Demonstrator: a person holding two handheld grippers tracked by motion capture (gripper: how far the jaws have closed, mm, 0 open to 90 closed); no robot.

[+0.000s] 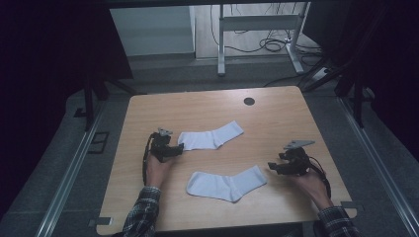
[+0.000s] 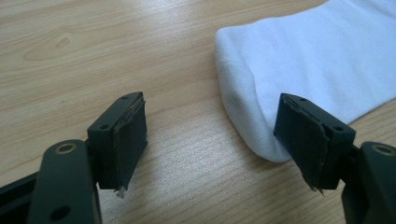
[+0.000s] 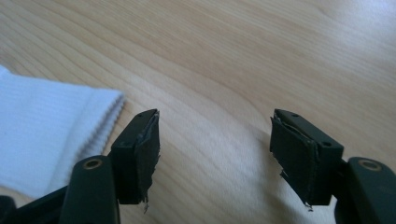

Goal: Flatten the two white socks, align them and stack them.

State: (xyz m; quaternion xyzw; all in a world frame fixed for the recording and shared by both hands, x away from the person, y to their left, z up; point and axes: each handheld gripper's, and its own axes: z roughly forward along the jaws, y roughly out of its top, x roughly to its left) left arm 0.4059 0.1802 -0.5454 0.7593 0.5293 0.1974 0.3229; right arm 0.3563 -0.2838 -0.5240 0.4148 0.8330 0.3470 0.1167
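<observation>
Near white sock (image 1: 226, 184): flat on desk (image 1: 281, 123), cuff end just beside right hand-held gripper (image 1: 274, 167), jaws wide, empty. Far white sock (image 1: 211, 137): toe end touching one jaw of left hand-held gripper (image 1: 179, 148), jaws wide, gripping nothing. Round grommet (image 1: 249, 101): far desk edge.

You face light wood-grain table (image 1: 296, 113), corners rounded, round dark cable hole (image 1: 249, 101) near far edge. Grey floor (image 1: 54, 163) surrounds table. Metal rails (image 1: 69, 173) run along floor at your left and right (image 1: 380, 158). Beyond table, white metal desk frame (image 1: 259, 22) stands on paler floor, black cables (image 1: 269, 44) looped beneath it. Pale panel (image 1: 153, 29) at back left catches light. Dark curtains or shadow close both sides (image 1: 44, 49). Black stand legs (image 1: 91, 103) at left. Lighting dim, cool.
</observation>
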